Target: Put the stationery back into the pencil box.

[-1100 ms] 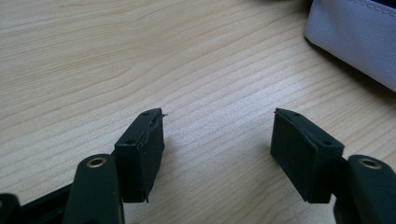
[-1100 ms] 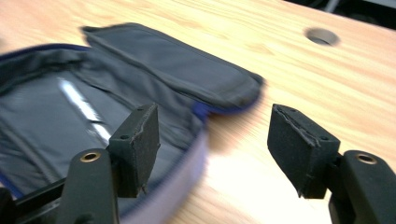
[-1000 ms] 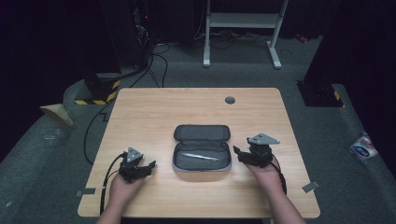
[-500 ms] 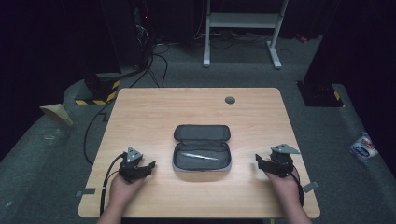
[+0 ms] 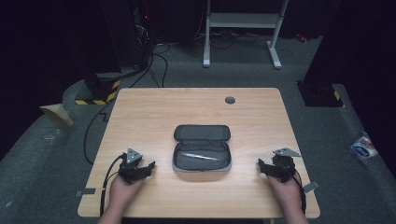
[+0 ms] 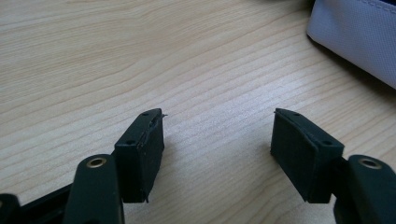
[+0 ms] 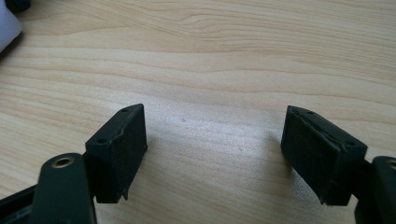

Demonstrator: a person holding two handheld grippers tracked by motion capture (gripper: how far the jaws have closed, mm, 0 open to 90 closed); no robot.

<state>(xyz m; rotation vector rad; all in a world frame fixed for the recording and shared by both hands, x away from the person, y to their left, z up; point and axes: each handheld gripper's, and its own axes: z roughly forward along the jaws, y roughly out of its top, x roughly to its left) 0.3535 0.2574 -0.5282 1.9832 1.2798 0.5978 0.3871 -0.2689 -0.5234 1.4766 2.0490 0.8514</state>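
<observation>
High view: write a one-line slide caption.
Open pencil case holding a pen between two open grippers.

Both hands rest low, the left tongs and right tongs gaping wide, holding nothing.

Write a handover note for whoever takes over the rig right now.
Left gripper: jaws open, holding nothing, low over the table, left of the case.
Right gripper: jaws open, holding nothing, near the table's right edge, apart from the case.
Case: mid-table, lid open, a pen lying inside.
Done: pen is in the case.
Left: probably closing the case; neither gripper touches it yet.
</observation>
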